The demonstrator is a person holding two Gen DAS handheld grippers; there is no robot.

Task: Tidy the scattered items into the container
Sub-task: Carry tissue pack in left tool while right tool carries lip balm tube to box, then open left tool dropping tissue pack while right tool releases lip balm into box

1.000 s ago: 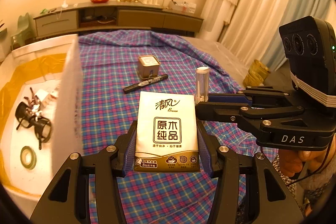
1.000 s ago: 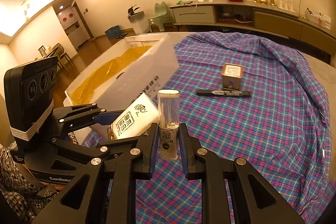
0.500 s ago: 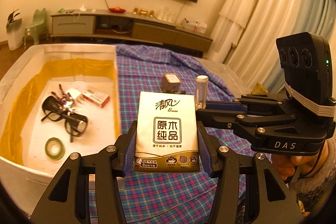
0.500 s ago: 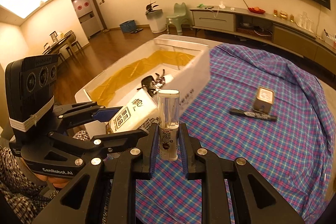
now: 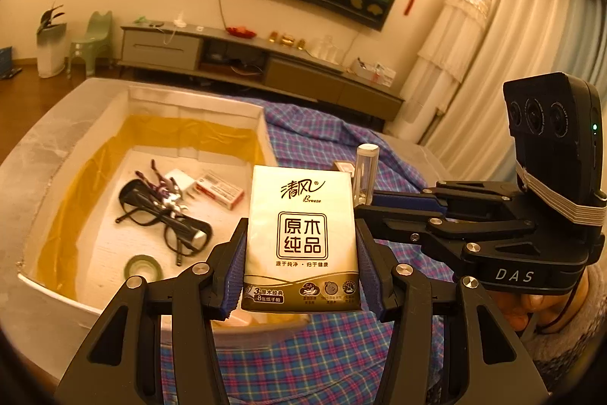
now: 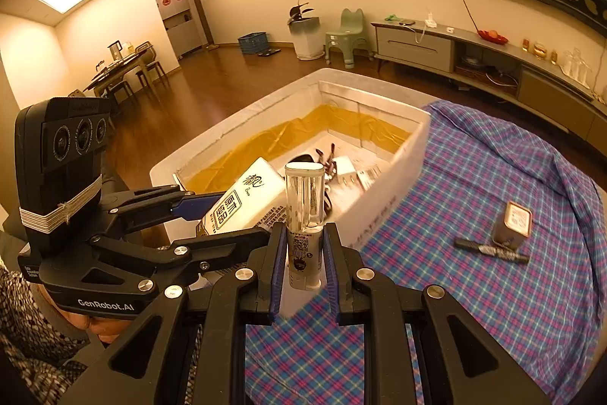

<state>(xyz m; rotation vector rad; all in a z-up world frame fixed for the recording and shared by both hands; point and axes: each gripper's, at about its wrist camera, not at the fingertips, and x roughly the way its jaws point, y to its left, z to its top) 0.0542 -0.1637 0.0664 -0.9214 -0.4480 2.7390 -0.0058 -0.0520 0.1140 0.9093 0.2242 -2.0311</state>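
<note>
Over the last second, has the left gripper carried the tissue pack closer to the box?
Yes. The tissue pack, clamped in the left gripper, was over the plaid cloth beside the box wall; now it sits at the box rim, by the near corner.

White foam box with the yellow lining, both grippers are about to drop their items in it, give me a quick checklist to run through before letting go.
1. Left gripper shut on the cream tissue pack with Chinese print: ok.
2. Right gripper shut on the clear-capped tube with a QR label: ok.
3. Tissue pack over the white foam box with yellow lining: cannot tell; the right wrist view suggests it is at the near corner.
4. Tube over the box: not ok; it looks to hang over the plaid cloth outside the wall.
5. Free floor in the box beside the black glasses and green tape roll: ok.
6. The two grippers apart: ok, but close.
</note>
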